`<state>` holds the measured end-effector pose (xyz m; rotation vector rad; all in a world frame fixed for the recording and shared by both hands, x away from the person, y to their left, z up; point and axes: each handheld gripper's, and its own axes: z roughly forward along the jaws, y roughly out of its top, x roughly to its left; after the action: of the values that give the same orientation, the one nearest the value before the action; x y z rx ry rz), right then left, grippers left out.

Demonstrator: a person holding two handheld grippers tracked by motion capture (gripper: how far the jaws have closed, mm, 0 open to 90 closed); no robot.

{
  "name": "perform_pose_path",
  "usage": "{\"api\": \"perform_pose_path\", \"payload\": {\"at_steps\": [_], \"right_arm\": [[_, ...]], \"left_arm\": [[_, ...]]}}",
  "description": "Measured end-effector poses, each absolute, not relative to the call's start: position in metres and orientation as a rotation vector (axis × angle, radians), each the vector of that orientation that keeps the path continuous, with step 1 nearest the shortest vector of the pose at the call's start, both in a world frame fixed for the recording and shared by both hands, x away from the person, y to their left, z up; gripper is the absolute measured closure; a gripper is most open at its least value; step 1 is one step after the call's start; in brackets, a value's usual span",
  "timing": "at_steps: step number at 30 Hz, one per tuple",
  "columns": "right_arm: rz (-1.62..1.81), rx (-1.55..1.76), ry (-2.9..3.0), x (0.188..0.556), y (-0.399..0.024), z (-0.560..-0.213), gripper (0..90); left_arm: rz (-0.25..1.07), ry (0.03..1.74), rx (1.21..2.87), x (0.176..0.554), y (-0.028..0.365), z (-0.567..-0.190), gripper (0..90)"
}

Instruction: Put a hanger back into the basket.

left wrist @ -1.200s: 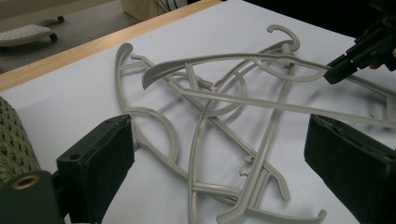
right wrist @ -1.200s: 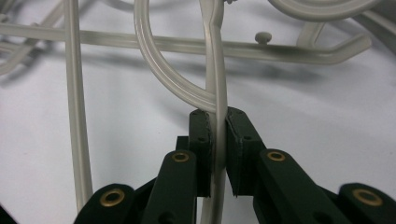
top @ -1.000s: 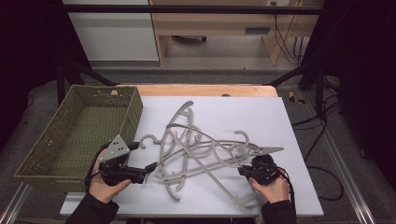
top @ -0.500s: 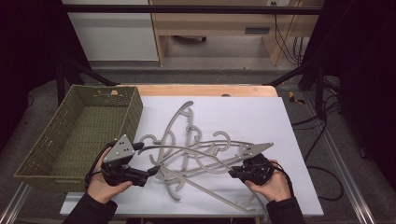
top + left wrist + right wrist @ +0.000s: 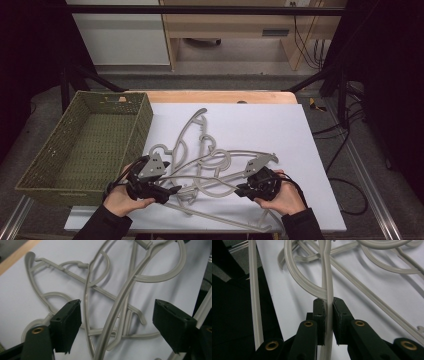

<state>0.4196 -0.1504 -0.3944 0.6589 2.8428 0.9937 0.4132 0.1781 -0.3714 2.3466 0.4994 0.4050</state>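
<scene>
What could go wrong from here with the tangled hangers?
1. The right gripper is clamped on one hanger arm that is interlocked with the pile of hangers; lifting may drag several along or off the white mat.
2. The left gripper, whose jaws have just been closing, has two or three overlapping bars between its pads; it may pinch more than one.
3. A hanger bar already overhangs the near table edge and could fall.

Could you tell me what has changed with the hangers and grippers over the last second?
The right hand-held gripper, shut on a hanger, lifted it and drew it leftward. The left hand-held gripper shifted right, its jaws just closing around hanger bars, not yet pressing. The basket stayed put.
</scene>
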Motion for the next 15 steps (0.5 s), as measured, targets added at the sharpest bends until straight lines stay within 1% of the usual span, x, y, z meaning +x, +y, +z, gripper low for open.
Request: {"api": "perform_pose_path", "payload": {"at_steps": [6,8,14,15], "right_arm": [[0.981,0.600,2.888,0.416,-0.143,-0.399,81.9],[0.970,0.590,2.906,0.415,-0.141,-0.401,81.8],[0.958,0.564,2.922,0.414,-0.135,-0.404,81.9],[0.962,0.549,2.928,0.414,-0.135,-0.404,81.9]], "left_arm": [[0.427,0.425,2.457,0.410,0.167,-0.381,34.7],[0.421,0.403,2.487,0.409,0.164,-0.384,41.9],[0.443,0.352,2.564,0.406,0.150,-0.396,55.9],[0.446,0.351,2.570,0.406,0.148,-0.398,59.6]]}}
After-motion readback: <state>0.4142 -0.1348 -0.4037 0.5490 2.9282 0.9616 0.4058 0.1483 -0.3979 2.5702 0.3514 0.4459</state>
